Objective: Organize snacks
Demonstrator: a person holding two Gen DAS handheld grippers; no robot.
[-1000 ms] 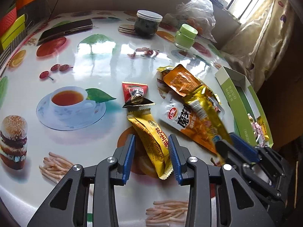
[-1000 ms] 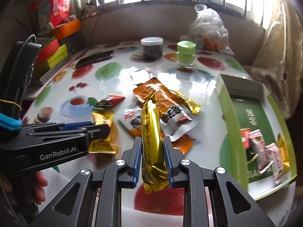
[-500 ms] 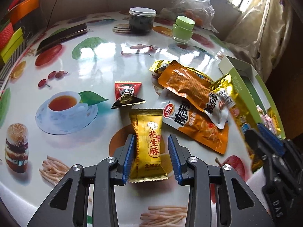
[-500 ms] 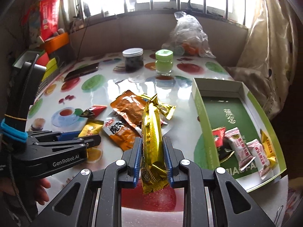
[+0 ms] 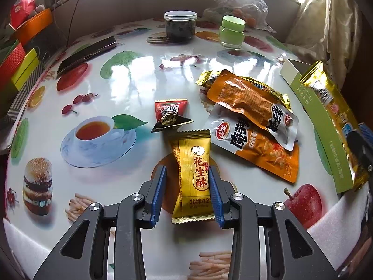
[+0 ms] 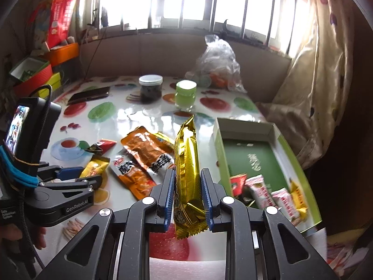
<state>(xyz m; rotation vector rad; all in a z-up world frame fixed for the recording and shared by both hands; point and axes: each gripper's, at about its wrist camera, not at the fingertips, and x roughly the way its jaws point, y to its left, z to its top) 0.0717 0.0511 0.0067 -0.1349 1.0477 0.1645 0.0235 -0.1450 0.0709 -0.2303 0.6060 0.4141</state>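
A yellow peanut-crisp packet (image 5: 193, 175) lies flat on the fruit-print table (image 5: 144, 70). My left gripper (image 5: 187, 171) is open around it: the right pad is at the packet's edge and the left pad stands a little off it. My right gripper (image 6: 187, 172) is shut on a long gold packet (image 6: 186, 154) and holds it off the table, just left of the open green box (image 6: 219, 144). Several wrapped snacks lie at the box's near end. On the table are an orange pouch (image 5: 242, 95), a white-and-orange pouch (image 5: 251, 144), a red packet (image 5: 170, 107) and a black triangular packet (image 5: 171, 122).
At the back stand a dark-filled jar (image 5: 179, 26), a green jar (image 5: 232, 32) and a plastic bag (image 5: 240, 2). A phone (image 5: 88, 54) lies at the back left, with coloured boxes (image 5: 14, 65) beyond the table's left edge. A curtain (image 6: 314, 93) hangs on the right.
My right gripper carried the gold packet up and to the right, closer to the green box. My left gripper turned, so the yellow packet now lies straight between its jaws.
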